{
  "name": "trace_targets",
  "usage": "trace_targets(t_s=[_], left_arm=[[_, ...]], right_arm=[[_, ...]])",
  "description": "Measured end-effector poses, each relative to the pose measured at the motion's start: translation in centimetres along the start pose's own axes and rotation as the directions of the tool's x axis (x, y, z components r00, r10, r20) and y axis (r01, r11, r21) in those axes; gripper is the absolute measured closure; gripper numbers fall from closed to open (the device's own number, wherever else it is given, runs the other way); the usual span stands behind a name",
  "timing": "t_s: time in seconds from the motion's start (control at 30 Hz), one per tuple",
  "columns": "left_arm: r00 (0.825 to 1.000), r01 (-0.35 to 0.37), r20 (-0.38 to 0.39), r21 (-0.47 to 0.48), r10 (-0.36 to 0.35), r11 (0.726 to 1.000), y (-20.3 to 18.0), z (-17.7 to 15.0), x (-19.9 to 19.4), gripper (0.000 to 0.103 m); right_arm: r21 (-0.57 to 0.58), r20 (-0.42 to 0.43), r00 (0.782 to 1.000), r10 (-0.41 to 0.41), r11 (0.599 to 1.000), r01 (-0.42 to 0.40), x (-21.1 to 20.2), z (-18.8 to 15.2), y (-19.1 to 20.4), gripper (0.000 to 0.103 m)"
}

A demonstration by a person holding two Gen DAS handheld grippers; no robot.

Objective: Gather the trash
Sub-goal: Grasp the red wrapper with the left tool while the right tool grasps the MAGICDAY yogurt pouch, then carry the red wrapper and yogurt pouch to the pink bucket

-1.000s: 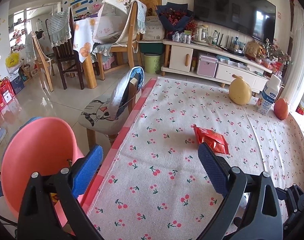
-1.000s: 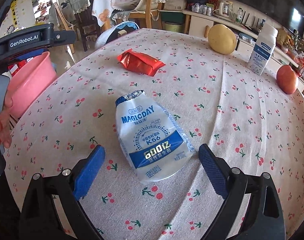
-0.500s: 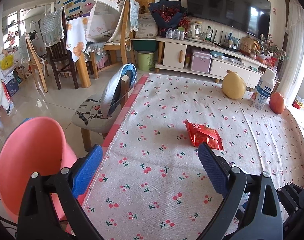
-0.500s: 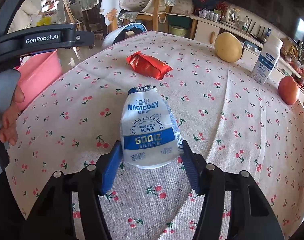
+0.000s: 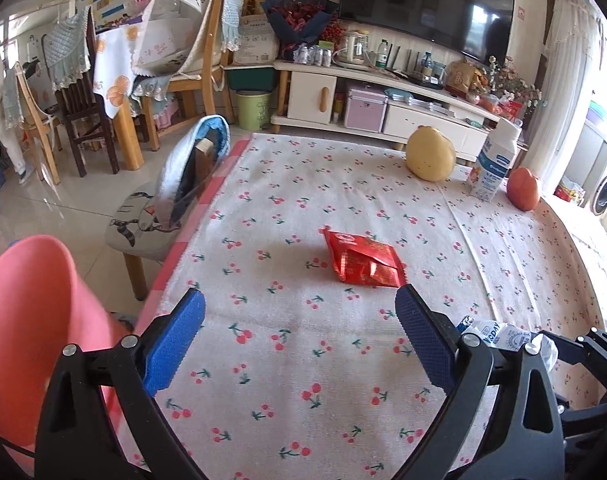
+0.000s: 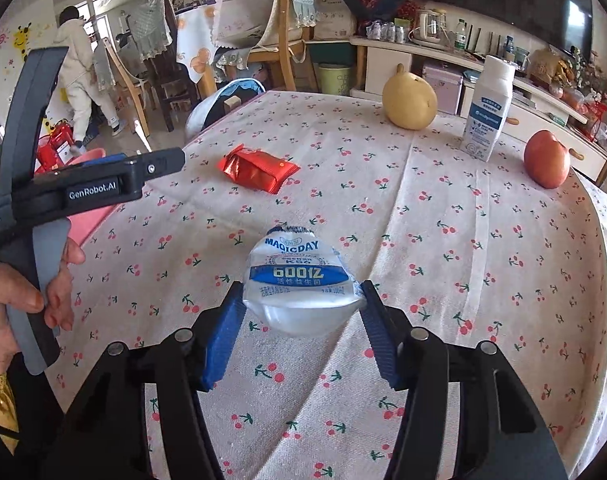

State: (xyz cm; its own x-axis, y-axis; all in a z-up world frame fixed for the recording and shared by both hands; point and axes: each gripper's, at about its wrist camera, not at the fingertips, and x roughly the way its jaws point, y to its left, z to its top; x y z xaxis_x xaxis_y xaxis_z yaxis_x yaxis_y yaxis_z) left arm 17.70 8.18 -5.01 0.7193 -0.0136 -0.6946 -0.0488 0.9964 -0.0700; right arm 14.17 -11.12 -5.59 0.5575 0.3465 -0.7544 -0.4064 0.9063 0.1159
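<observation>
My right gripper [image 6: 301,308] is shut on a white and blue MAGICDAY pouch [image 6: 299,276] and holds it lifted off the cherry-print tablecloth [image 6: 443,240]; the pouch also shows at the right edge of the left wrist view [image 5: 499,334]. A red snack wrapper [image 5: 361,258] lies flat on the cloth mid-table, also in the right wrist view [image 6: 259,168]. My left gripper [image 5: 299,324] is open and empty, hovering above the cloth short of the red wrapper. A pink bin [image 5: 31,320] stands below the table's left edge.
A yellow pear [image 6: 409,100], a white milk bottle [image 6: 487,108] and a red apple [image 6: 547,158] stand at the table's far side. A cushioned chair [image 5: 175,200] is against the left edge. A person walks in the background left [image 6: 81,76].
My right gripper closed on the MAGICDAY pouch and lifted it off the cloth. My left gripper moved forward a little toward the red wrapper, still open.
</observation>
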Motion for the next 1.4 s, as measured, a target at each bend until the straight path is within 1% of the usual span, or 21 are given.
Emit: trace_targets(t_s=[0.17,0.23,0.33,0.53,0.8,0.83,0.87,0.9,0.93,0.97,1.03,1.1,1.17,1.2,1.23,1.4], left_arm=[[0.999,0.048,-0.024,0.000,-0.048,0.999,-1.2,0.3,1.7,0.007],[0.998,0.054,-0.034,0.000,-0.054,0.999,-1.7,0.4,2.7,0.007],[0.996,0.062,-0.070,-0.002,-0.062,0.998,-2.7,0.6,4.5,0.007],[0.994,0.038,-0.106,0.021,-0.035,0.999,-3.8,1.0,7.5,0.007],[0.987,0.025,-0.158,0.061,-0.015,0.998,-4.9,2.4,10.2,0.007],[0.987,0.023,-0.161,0.065,-0.012,0.998,-5.0,2.4,10.3,0.009],[0.987,0.016,-0.162,0.069,-0.005,0.997,-5.1,2.4,10.4,0.014],[0.987,0.008,-0.158,0.075,0.004,0.997,-5.1,2.4,10.3,0.017],[0.988,0.003,-0.155,0.081,0.009,0.997,-5.3,2.4,10.3,0.022],[0.989,-0.007,-0.150,0.095,0.021,0.995,-5.5,2.4,10.3,0.029],[0.990,-0.016,-0.141,0.113,0.032,0.994,-5.7,2.3,10.2,0.036],[0.990,-0.015,-0.139,0.113,0.031,0.994,-5.8,2.2,10.1,0.038],[0.991,-0.011,-0.134,0.109,0.026,0.994,-5.6,2.2,9.9,0.042],[0.991,-0.009,-0.129,0.106,0.022,0.994,-5.6,2.2,9.7,0.043],[0.992,-0.002,-0.127,0.104,0.016,0.995,-5.6,2.1,9.6,0.048],[0.993,-0.004,-0.114,0.091,0.014,0.996,-5.4,1.8,9.1,0.052]], right_arm=[[0.026,0.026,1.000,0.016,1.000,-0.017,-1.6,0.3,-1.0,0.045],[0.032,0.031,0.999,0.025,0.999,-0.026,-1.9,0.3,-1.2,0.046],[0.032,0.024,0.999,0.034,0.999,-0.035,-1.9,0.1,-1.3,0.046],[0.041,0.001,1.000,0.030,0.999,-0.030,-1.5,-0.2,-1.7,0.046],[0.058,-0.074,0.997,0.029,0.998,-0.024,0.2,-0.9,-2.3,0.046],[0.059,-0.081,0.996,0.034,0.998,-0.030,0.5,-0.9,-2.4,0.045],[0.060,-0.082,0.996,0.031,0.998,-0.026,0.7,-0.9,-2.4,0.039],[0.058,-0.085,0.996,0.022,0.998,-0.017,0.9,-1.0,-2.4,0.035],[0.055,-0.087,0.996,0.018,0.998,-0.014,1.1,-1.0,-2.4,0.032],[0.052,-0.089,0.996,0.016,0.999,-0.011,1.4,-1.0,-2.3,0.031],[0.049,-0.092,0.996,0.006,0.999,-0.001,1.7,-1.0,-2.2,0.030],[0.046,-0.096,0.995,0.003,0.999,0.002,2.1,-1.1,-2.0,0.026],[0.039,-0.096,0.995,-0.004,0.999,0.008,2.5,-1.0,-1.8,0.019],[0.031,-0.098,0.995,-0.008,0.999,0.011,2.7,-1.0,-1.6,0.018],[0.024,-0.101,0.995,-0.012,1.000,0.015,3.0,-1.0,-1.4,0.017],[0.003,-0.108,0.994,-0.023,1.000,0.024,4.3,-1.0,-0.8,0.014]])
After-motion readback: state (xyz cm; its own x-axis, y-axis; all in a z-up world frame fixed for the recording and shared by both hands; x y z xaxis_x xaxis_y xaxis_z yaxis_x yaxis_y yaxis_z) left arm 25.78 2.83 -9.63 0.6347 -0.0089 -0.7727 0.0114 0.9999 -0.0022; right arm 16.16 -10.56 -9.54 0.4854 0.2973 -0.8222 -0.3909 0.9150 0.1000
